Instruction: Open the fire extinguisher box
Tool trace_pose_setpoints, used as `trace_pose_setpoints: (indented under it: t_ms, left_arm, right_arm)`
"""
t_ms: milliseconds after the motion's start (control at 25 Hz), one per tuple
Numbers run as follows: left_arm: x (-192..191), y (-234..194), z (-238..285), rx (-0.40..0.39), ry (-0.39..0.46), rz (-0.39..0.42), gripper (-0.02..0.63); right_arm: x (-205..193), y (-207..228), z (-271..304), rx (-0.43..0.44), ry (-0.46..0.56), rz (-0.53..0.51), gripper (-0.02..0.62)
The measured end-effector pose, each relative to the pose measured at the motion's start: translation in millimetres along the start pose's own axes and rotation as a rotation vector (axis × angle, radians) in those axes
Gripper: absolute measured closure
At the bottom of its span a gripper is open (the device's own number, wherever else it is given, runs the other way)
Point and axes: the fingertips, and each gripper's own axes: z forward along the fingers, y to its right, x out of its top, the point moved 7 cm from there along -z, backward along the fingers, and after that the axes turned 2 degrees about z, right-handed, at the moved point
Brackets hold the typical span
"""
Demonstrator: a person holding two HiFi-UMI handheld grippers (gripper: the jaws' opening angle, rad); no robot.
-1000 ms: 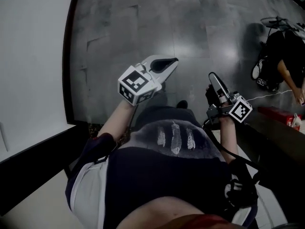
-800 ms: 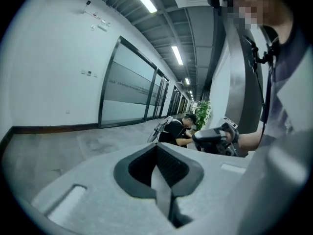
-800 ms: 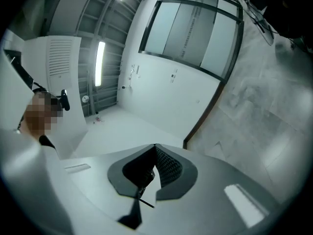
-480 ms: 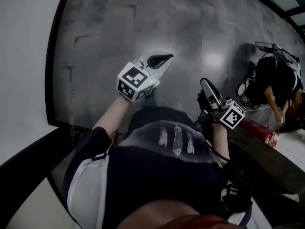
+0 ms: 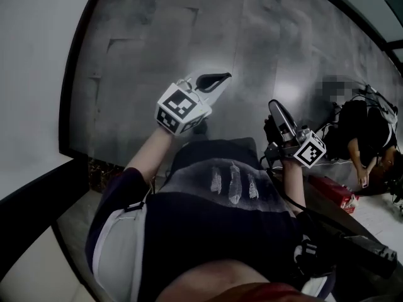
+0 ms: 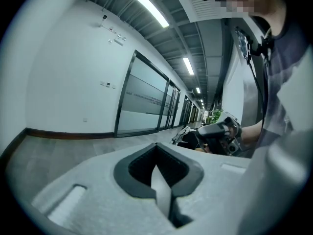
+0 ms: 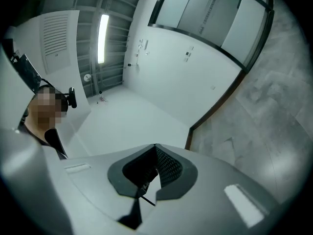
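The left tongs (image 5: 214,79) are closed tip to tip with nothing between them. The right tongs (image 5: 275,107) also meet at their tips and carry nothing. The two are held side by side and apart, in front of the person's dark shirt (image 5: 220,225) and above grey floor tiles (image 5: 189,30). Left of the left tongs, a white wall (image 5: 31,74) meets the floor along a dark skirting (image 5: 70,106). Ahead of the left tongs, in the left gripper view, a glass partition (image 6: 142,99) lines a corridor. Right of the right tongs and lower, a red box-like thing (image 5: 334,192) lies on the floor beside a crouching person (image 5: 364,137). Whether it is the fire extinguisher box cannot be told.
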Motion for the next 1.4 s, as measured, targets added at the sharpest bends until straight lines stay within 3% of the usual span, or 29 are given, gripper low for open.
trace_pose_setpoints:
  t_ms: [160, 240, 360, 480, 640, 840, 1040, 1200, 1400]
  left_arm:
    - [-12, 143, -41, 0.045, 0.039, 0.082, 0.606]
    - [-4, 168, -66, 0.067, 0.062, 0.130, 0.607]
    - [-17, 163, -79, 0.068, 0.096, 0.147, 0.607]
    - [-40, 163, -54, 0.049, 0.108, 0.151, 0.607]
    - [-34, 174, -36, 0.043, 0.074, 0.188, 0.606]
    - [-42, 182, -10, -0.045, 0.016, 0.287, 0.607]
    - [-35, 183, -6, -0.088, 0.001, 0.301, 0.607]
    - [-35, 175, 15, -0.183, 0.012, 0.324, 0.607]
    - [-20, 169, 44, -0.321, 0.031, 0.357, 0.607]
  right_arm:
    - [-52, -54, -110, 0.099, -0.003, -0.043, 0.597]
    - [-64, -77, -116, 0.144, -0.005, -0.068, 0.597]
    - [-80, -76, -104, 0.150, -0.006, -0.100, 0.597]
    - [-83, -49, -116, 0.134, 0.009, -0.134, 0.597]
    - [-77, -35, -136, 0.110, 0.015, -0.141, 0.597]
    - [-71, -30, -148, 0.074, 0.099, -0.209, 0.597]
    - [-67, -37, -148, 0.021, 0.128, -0.290, 0.597]
    - [-73, -26, -151, 0.014, 0.171, -0.278, 0.597]
    - [-70, -24, -158, -0.095, 0.245, -0.315, 0.597]
